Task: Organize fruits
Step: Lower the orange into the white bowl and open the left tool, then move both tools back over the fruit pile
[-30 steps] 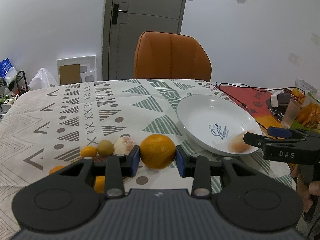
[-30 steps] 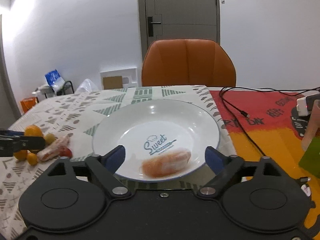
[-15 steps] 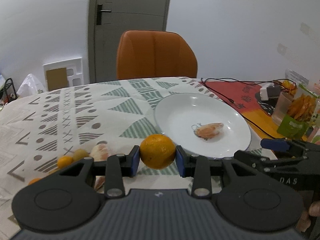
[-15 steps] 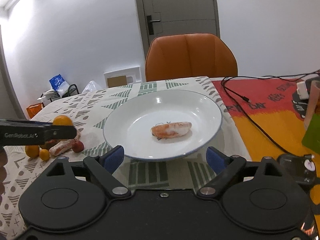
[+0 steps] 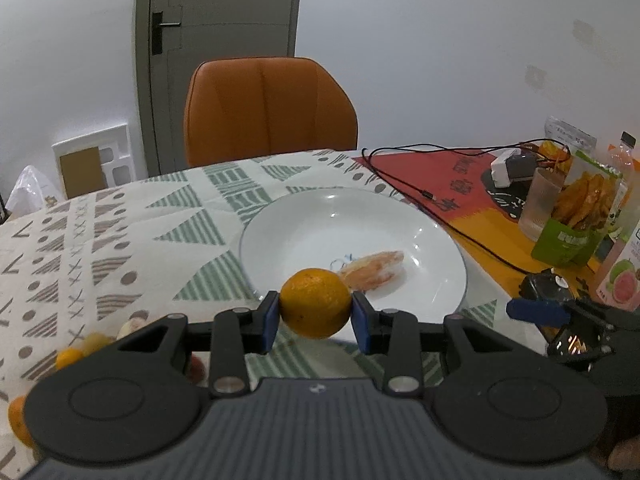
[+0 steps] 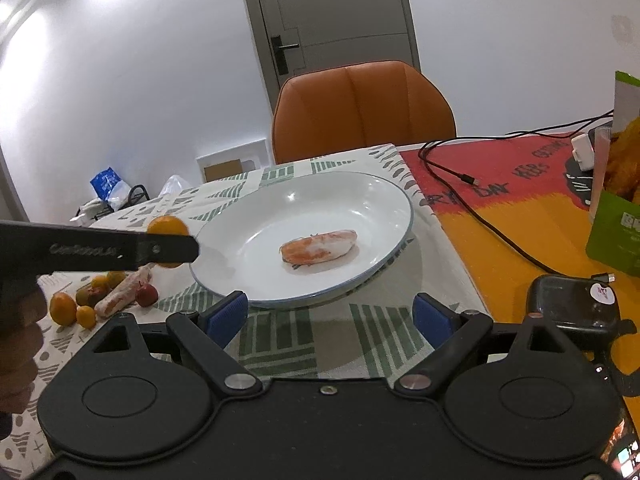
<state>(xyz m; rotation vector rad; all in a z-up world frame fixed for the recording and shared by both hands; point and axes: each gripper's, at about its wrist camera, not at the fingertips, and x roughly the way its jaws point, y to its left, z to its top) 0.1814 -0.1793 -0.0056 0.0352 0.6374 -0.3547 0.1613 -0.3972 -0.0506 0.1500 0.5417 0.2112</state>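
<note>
Left wrist view: an orange [image 5: 316, 303] is clamped between the blue pads of the left gripper [image 5: 316, 322], held in the air just in front of the near rim of a white plate [image 5: 288, 236]. A peeled fruit segment [image 5: 374, 270] is seen lying near the middle of the plate. The plate is set on a patterned tablecloth [image 5: 120, 232], close to that cloth's right edge, where a red and orange mat [image 5: 452, 184] begins. A black cable [image 5: 448, 216] is draped over the mat. Small fruits [image 5: 76, 354] are partly hidden behind the left gripper near the cloth's near-left edge.

In the right wrist view, the right gripper [image 6: 328, 316] is held wide open and empty, its blue pads spread apart before the plate's near rim. The left gripper enters from the left edge with the orange beside the plate's left rim. A cluster of small fruits is gathered on the cloth to the left of the plate. An orange chair [image 6: 362, 108] is placed at the table's far edge.
</note>
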